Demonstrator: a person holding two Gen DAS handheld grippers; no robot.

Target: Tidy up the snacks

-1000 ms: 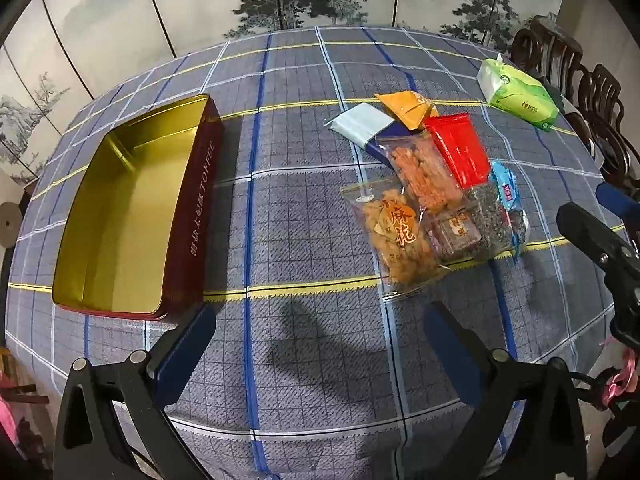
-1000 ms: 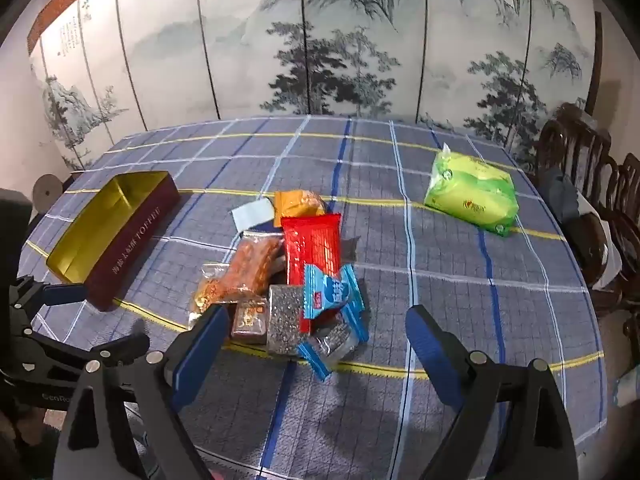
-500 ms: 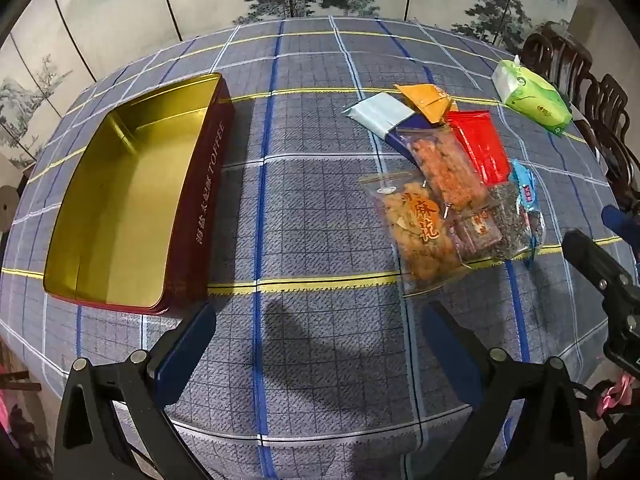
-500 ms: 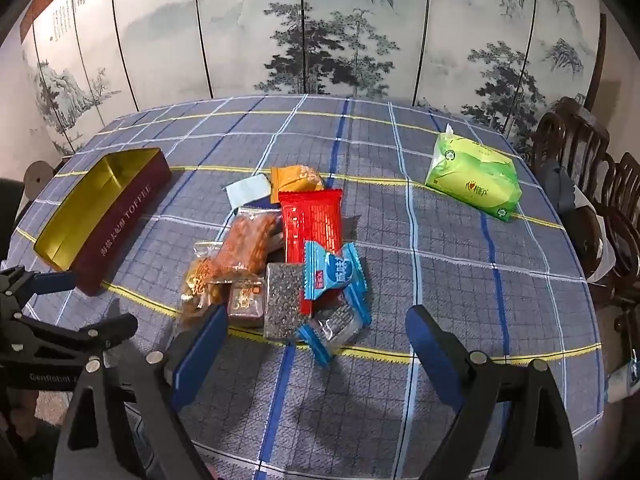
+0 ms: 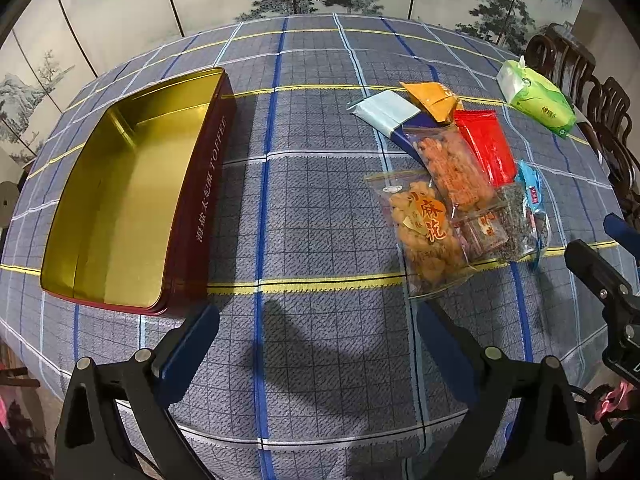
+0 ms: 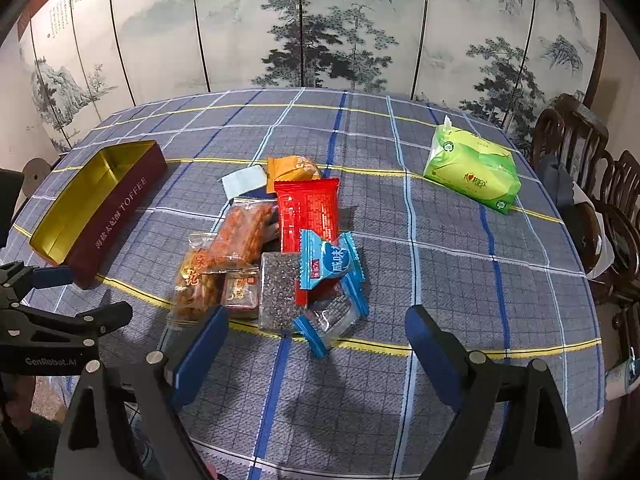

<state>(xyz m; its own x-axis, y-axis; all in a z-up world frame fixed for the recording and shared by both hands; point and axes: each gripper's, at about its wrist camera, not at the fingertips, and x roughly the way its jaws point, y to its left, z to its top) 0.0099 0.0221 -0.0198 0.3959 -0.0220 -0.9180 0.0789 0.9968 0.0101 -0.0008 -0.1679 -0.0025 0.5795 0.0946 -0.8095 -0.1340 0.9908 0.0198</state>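
An open red toffee tin (image 5: 202, 216) with a gold inside sits empty on the left of the table; it also shows in the right wrist view (image 6: 116, 216). A heap of snack packets lies mid-table: a red packet (image 6: 308, 210), a blue packet (image 6: 330, 258), an orange packet (image 6: 292, 168), a clear bag of fried twists (image 5: 426, 228) and a dark seed bar (image 6: 278, 288). My left gripper (image 5: 316, 332) is open and empty above the near cloth. My right gripper (image 6: 316, 338) is open and empty just short of the heap.
A green tissue pack (image 6: 472, 170) lies at the far right of the table. Dark wooden chairs (image 6: 592, 184) stand along the right side. A painted folding screen (image 6: 320, 24) closes the back. The table edge runs close below both grippers.
Both grippers have moved forward over the table, so the tin and the snack heap sit closer and lower in both views. Both stay open. No object has moved.
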